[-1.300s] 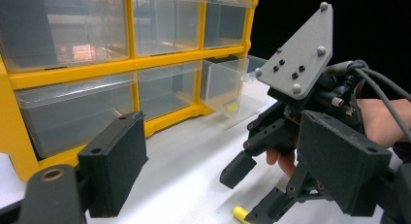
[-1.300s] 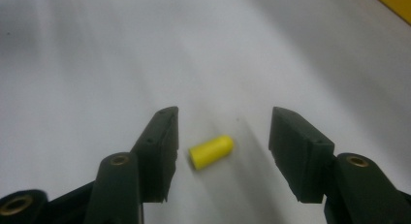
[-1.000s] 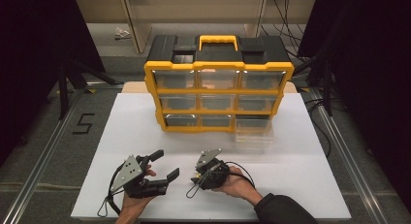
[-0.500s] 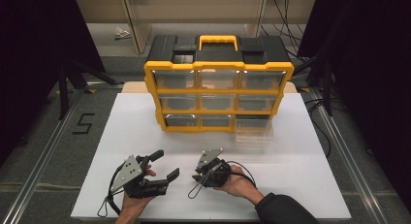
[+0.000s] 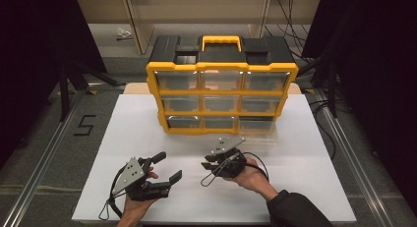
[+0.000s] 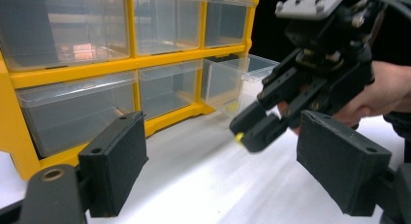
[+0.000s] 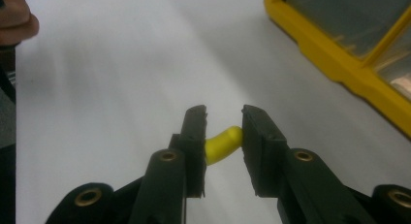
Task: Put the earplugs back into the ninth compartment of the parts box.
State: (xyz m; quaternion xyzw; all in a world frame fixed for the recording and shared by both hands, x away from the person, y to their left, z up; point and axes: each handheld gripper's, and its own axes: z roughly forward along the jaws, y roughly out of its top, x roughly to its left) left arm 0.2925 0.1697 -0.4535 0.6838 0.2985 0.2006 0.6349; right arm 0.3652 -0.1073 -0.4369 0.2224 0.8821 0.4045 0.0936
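My right gripper (image 7: 224,122) is shut on a small yellow foam plug (image 7: 223,144) that bends between its pads. In the high view the right gripper (image 5: 206,164) hovers over the white board, a little in front of the yellow drawer organizer (image 5: 221,70). The organizer's bottom right clear drawer (image 5: 258,130) is pulled out. My left gripper (image 5: 168,166) stands open and empty to the left of the right one. The left gripper view looks between its open pads (image 6: 116,166) at the right gripper (image 6: 252,132), the plug (image 6: 239,136) and the pulled-out drawer (image 6: 247,71).
The organizer stands at the back of the white board (image 5: 305,153), with a black top and a yellow handle (image 5: 221,40). Its clear drawers (image 6: 169,20) look empty. A metal rail (image 5: 44,163) runs along the left. Cables (image 5: 319,109) lie at the right.
My right gripper has moved a little to the right and toward the organizer with the plug in it. The left gripper has stayed put.
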